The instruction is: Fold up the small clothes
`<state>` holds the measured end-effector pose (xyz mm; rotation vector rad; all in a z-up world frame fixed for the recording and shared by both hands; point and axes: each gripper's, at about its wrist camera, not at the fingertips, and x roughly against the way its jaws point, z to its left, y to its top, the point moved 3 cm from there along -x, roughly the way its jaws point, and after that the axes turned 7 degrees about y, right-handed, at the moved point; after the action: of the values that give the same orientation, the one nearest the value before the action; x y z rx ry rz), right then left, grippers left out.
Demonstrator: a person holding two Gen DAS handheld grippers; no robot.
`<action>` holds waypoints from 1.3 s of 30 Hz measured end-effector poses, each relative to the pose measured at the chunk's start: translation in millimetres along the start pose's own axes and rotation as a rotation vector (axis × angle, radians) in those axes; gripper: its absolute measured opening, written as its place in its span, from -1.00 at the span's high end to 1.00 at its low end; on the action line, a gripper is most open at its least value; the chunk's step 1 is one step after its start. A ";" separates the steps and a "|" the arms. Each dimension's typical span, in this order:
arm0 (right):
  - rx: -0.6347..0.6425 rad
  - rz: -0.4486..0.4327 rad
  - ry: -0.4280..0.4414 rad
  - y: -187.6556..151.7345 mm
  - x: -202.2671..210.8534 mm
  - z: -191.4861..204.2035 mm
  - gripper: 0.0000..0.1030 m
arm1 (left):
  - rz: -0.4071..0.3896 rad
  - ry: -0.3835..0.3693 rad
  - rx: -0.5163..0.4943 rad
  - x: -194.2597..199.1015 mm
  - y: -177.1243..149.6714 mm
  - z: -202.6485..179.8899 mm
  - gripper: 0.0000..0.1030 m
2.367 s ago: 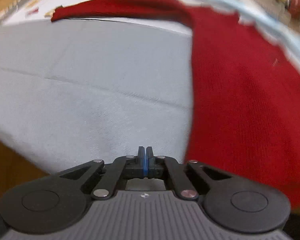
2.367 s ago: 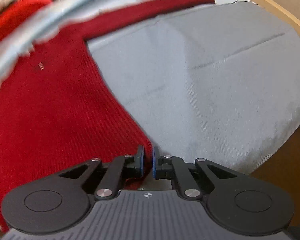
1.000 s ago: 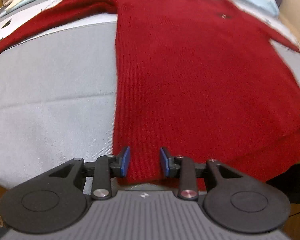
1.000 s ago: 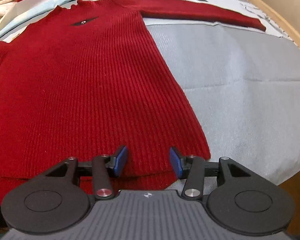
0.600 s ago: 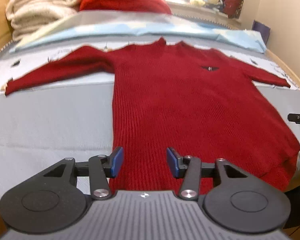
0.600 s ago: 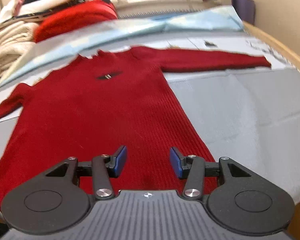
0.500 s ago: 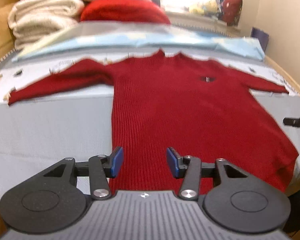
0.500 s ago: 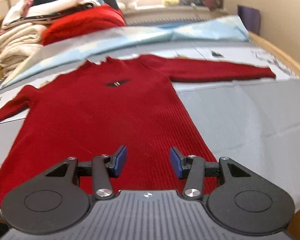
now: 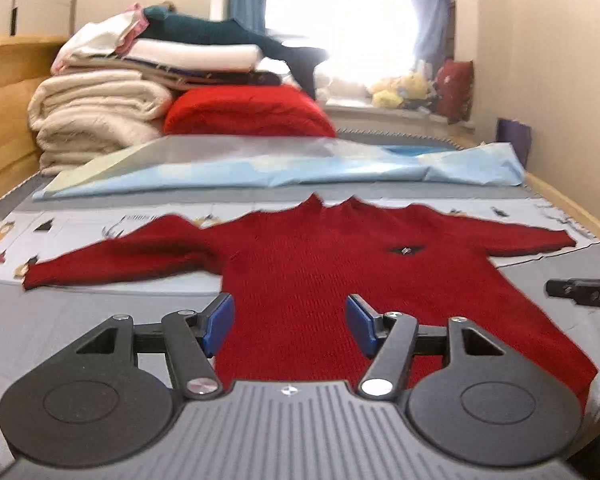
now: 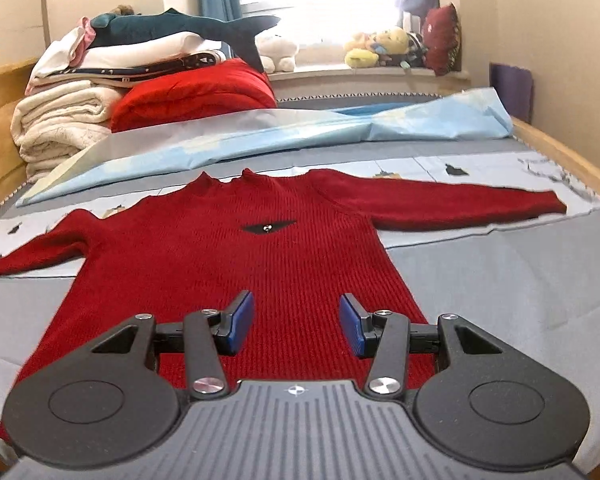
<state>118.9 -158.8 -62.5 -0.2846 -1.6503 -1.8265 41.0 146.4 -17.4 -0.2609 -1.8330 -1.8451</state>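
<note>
The red sweater (image 10: 236, 268) is spread flat mid-bed, hem at the near edge. Soft, limp knit is expected; sleeve cuffs are best pinched. Left gripper (image 9: 288, 324) is opening, empty; right gripper (image 10: 296, 322) is held apart, empty.

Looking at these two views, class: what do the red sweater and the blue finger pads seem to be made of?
Red sweater: apparently soft knitted yarn, matt; vertical ribbing shows. The fibre can't be told.
Blue finger pads: probably rubber or soft plastic, smooth, faintly glossy.

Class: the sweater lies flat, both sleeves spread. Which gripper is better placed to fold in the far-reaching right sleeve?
Right. The right gripper, jaws open and empty, sits nearer that sleeve of the sweater.
</note>
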 end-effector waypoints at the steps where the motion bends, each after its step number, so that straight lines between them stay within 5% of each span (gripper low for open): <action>1: 0.002 0.000 -0.001 0.1 -1.6 -0.3 0.04 | -0.006 -0.006 0.003 -3.6 5.0 -1.2 -0.30; 10: -0.067 0.015 -0.025 4.4 -17.4 -8.8 0.03 | 0.000 0.041 0.060 -53.8 108.1 -12.5 -0.30; 18: 0.018 0.058 0.001 19.8 -10.9 1.9 0.03 | -0.123 0.037 0.048 -111.2 196.0 16.5 -0.30; 22: 0.056 0.051 0.026 48.1 -9.8 5.8 0.03 | -0.058 0.076 0.088 -153.6 180.3 43.2 -0.27; 27: 0.061 0.002 0.074 96.7 -27.0 21.0 0.05 | 0.174 0.121 0.096 -205.4 145.8 65.0 0.04; 32: 0.045 -0.074 0.155 140.9 -61.5 52.3 0.05 | 0.174 0.138 0.111 -219.1 143.7 93.6 0.04; 39: 0.041 -0.148 0.193 169.0 -109.8 77.4 0.02 | 0.251 0.212 0.294 -247.2 121.4 163.9 0.03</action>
<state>282.6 -49.7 26.4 0.0331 -1.6067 -1.8616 272.6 367.9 -20.7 -0.1718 -1.8026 -1.3603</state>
